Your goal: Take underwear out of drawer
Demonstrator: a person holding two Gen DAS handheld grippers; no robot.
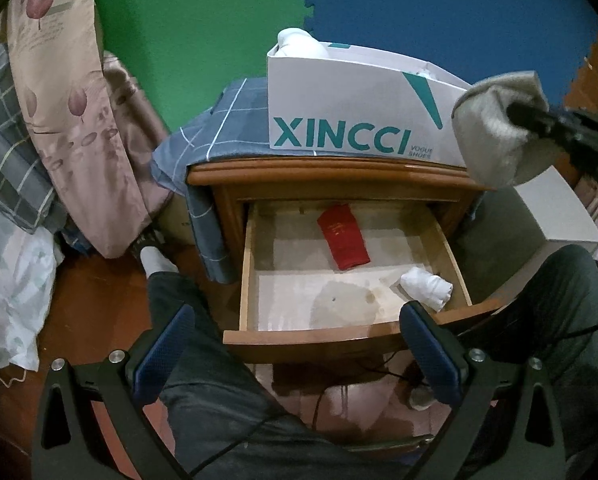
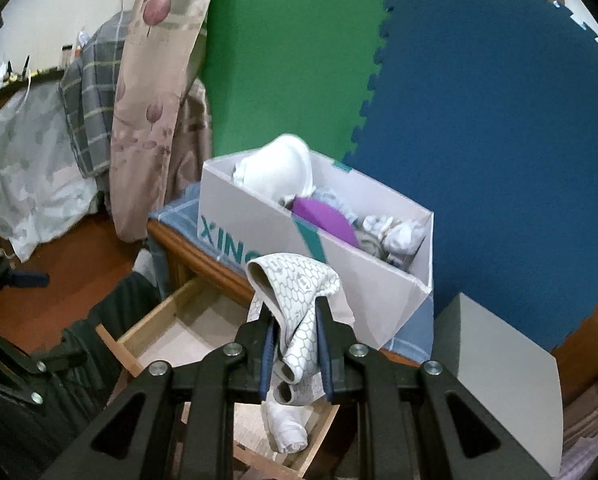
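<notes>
The wooden drawer (image 1: pixel 355 336) of a nightstand is pulled open. Inside lie a red folded item (image 1: pixel 343 238) and a white rolled garment (image 1: pixel 425 290) at the front right corner. My right gripper (image 2: pixel 295 344) is shut on grey-white patterned underwear (image 2: pixel 299 292) and holds it above the drawer (image 2: pixel 155 320), in front of the shoe box (image 2: pixel 363 280). In the left wrist view this underwear (image 1: pixel 495 132) hangs at the upper right. My left gripper (image 1: pixel 295 340) is open and empty, above the drawer's front edge.
A white XINCCI shoe box (image 1: pixel 359 108) with clothes stands on the nightstand's blue checked cloth (image 1: pixel 227 124). A grey box (image 2: pixel 495 376) stands to the right. Bedding and a curtain (image 1: pixel 59 120) hang on the left. The person's legs (image 1: pixel 219 380) are beside the drawer.
</notes>
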